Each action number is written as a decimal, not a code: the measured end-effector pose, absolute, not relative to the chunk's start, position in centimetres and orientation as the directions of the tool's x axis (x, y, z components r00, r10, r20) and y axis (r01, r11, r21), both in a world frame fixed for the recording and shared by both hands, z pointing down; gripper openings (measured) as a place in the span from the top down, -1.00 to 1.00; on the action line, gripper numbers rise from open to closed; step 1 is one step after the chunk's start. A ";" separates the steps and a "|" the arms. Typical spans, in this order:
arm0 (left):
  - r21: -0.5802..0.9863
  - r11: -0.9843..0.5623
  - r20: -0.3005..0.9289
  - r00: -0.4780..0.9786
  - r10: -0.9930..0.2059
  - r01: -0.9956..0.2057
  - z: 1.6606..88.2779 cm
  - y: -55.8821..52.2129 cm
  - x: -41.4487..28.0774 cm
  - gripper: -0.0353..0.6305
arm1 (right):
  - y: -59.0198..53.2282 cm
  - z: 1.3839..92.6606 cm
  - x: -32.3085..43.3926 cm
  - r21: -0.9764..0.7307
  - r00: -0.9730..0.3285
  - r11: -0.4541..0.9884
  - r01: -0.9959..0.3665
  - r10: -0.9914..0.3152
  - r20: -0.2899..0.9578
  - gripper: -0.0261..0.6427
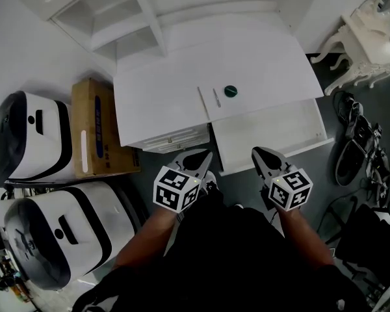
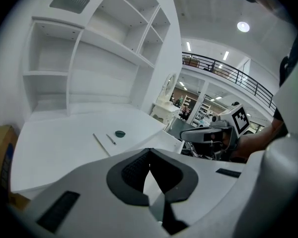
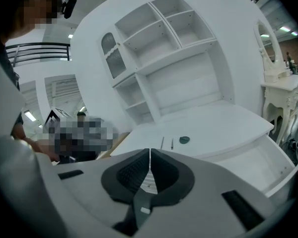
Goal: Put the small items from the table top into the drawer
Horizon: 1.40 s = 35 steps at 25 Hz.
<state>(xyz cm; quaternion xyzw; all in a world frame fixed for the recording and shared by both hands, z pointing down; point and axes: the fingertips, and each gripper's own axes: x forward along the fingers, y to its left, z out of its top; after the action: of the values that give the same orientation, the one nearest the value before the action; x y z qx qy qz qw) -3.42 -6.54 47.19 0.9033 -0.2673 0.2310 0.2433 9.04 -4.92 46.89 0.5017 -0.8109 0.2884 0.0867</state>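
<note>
The fingers of the left gripper point(image 1: 201, 158) and right gripper point(image 1: 262, 156) are pressing together, gripping nothing, hovering mid-frame just below the open white drawer point(image 1: 273, 132). Above it, a small dark-green round disc point(image 1: 231, 91), a thin silver rod point(image 1: 216, 97) and a slim white strip point(image 1: 202, 104) are lying on the white tabletop point(image 1: 162, 96).

bright, even light (fisheye-warped edges)

Open drawer point(image 1: 266, 134), green disc point(image 1: 231, 91) on table point(image 1: 162, 86)
</note>
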 end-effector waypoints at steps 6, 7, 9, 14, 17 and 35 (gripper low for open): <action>0.324 -0.758 0.539 0.769 -0.344 -0.566 47.2 -8.8 -4.5 0.88 | -7.2 47.0 7.7 -0.358 -0.457 0.314 -0.879 -0.769 0.447 0.84; 0.326 -0.761 0.537 0.772 -0.340 -0.561 47.2 -9.1 -4.6 0.88 | -7.6 47.0 7.4 -0.353 -0.454 0.314 -0.881 -0.769 0.450 0.84; 0.328 -0.766 0.533 0.778 -0.332 -0.552 47.3 -9.8 -4.9 0.88 | -8.3 47.1 7.0 -0.340 -0.447 0.314 -0.887 -0.770 0.455 0.84; 0.330 -0.780 0.531 0.788 -0.313 -0.532 48.0 -10.8 -5.3 0.88 | -9.8 46.9 6.5 -0.312 -0.428 0.310 -0.898 -0.778 0.459 0.84; 0.338 -0.775 0.526 0.790 -0.315 -0.534 48.2 -11.1 -5.6 0.88 | -10.3 46.9 6.5 -0.318 -0.427 0.304 -0.898 -0.777 0.463 0.84; 0.336 -0.655 0.541 0.708 -0.454 -0.677 49.2 -12.6 -6.6 0.88 | -15.0 51.0 3.6 -0.280 -0.549 0.482 -0.830 -0.618 0.562 0.84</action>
<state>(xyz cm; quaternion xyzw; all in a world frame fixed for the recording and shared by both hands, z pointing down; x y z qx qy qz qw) -6.64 -12.58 49.19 0.8850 -0.3196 0.2098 0.2657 3.57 -15.02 51.04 0.4319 -0.8381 0.2688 0.1970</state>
